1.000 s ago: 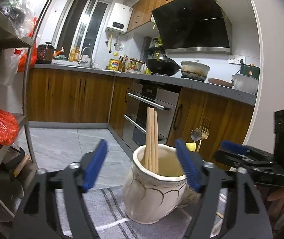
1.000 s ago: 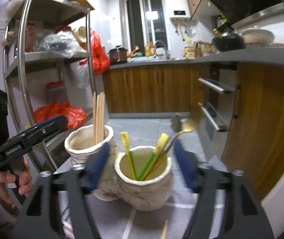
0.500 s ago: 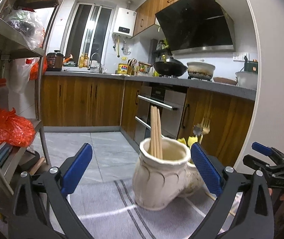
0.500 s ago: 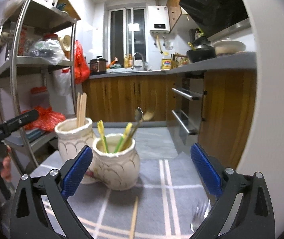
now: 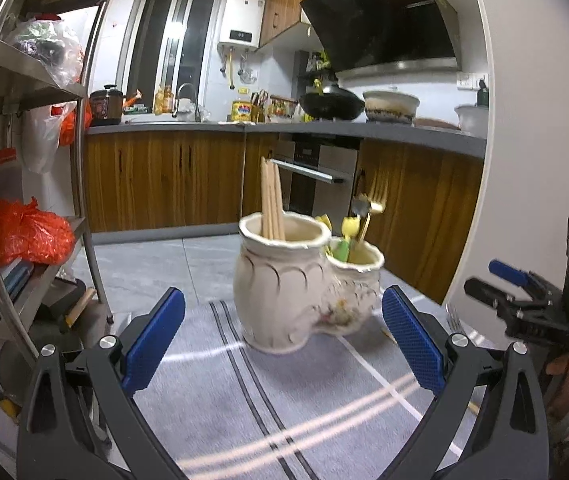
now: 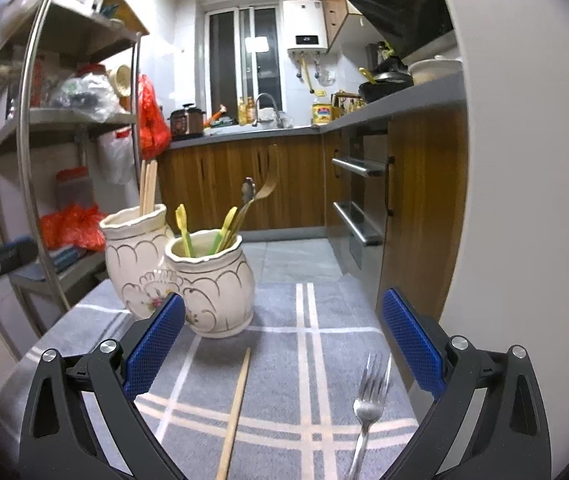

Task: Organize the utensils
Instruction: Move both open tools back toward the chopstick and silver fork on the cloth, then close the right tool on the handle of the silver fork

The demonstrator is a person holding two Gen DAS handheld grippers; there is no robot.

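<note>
Fork [image 6: 370,390] and chopstick [image 6: 237,402] lie on the grey cloth [image 6: 304,360] before two jars [image 6: 210,284]; right gripper [image 6: 283,344] and left gripper [image 5: 283,340] both spread, empty.

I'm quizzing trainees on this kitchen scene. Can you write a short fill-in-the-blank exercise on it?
1. The wooden chopsticks stand in the ____ of the two ceramic jars.
2. A silver ____ lies loose on the grey cloth near the right hand-held gripper.
3. Both hand-held grippers hold ____.

Missing words: taller; fork; nothing

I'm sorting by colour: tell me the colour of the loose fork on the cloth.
Silver metal fork, clearest in the right wrist view.
</note>
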